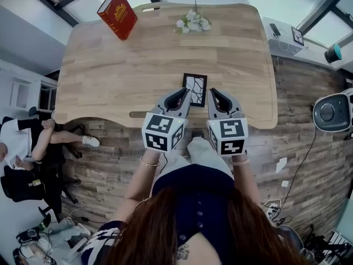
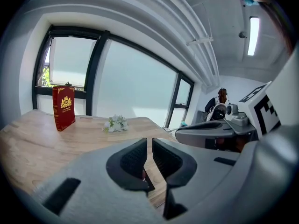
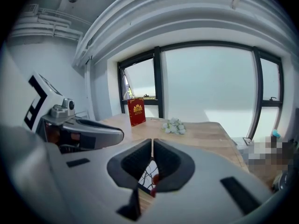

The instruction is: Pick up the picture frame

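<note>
The picture frame [image 1: 194,89], black-edged with a white cracked-glass pattern, lies flat on the wooden table [image 1: 110,76] near its front edge. My left gripper [image 1: 184,95] rests just left of the frame and my right gripper [image 1: 214,95] just right of it, both above the table's front edge. Each has its jaws together with nothing between them. In the right gripper view a piece of the frame [image 3: 147,175] shows beneath the shut right gripper [image 3: 152,146]. The left gripper [image 2: 149,146] view shows only a dark sliver under the jaws.
A red book [image 1: 117,14] stands at the table's far left and a small bunch of white flowers [image 1: 193,22] lies at the far middle. A seated person [image 1: 27,148] is left of the table. A round device [image 1: 332,113] sits on the floor at right.
</note>
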Motion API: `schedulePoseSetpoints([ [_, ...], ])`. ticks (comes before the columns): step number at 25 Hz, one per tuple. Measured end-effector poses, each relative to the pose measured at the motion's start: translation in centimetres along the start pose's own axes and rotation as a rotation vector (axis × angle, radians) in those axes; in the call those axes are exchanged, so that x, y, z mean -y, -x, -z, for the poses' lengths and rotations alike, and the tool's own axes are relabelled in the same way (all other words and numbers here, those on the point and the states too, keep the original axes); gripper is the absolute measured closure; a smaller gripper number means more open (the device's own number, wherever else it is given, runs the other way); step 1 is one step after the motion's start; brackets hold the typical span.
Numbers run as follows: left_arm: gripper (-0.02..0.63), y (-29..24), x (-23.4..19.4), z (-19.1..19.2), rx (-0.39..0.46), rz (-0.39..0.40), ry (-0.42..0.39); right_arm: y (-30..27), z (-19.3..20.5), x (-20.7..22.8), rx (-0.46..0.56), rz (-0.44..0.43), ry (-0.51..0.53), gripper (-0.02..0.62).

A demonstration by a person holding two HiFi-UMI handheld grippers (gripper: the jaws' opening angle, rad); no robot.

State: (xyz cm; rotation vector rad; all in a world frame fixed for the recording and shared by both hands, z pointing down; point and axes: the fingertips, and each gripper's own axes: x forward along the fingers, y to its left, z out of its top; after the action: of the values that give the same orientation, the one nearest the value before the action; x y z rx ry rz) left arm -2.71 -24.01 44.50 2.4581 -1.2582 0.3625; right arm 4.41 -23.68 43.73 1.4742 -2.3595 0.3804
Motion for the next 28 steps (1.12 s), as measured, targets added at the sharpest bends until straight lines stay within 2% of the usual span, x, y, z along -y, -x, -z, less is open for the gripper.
schedulePoseSetpoints([
  [16, 0.572, -4.9, -4.4, 5.6, -0.134, -0.009, 0.045, -6.0, 4.9, 1.8, -0.158, -0.027, -0.011, 0.568],
  [28, 0.563, -7.5, -7.1, 9.5, -0.255, -0.007, 0.083, -9.6, 8.8, 2.5, -0.27, -0.046, -0.06, 0.566],
])
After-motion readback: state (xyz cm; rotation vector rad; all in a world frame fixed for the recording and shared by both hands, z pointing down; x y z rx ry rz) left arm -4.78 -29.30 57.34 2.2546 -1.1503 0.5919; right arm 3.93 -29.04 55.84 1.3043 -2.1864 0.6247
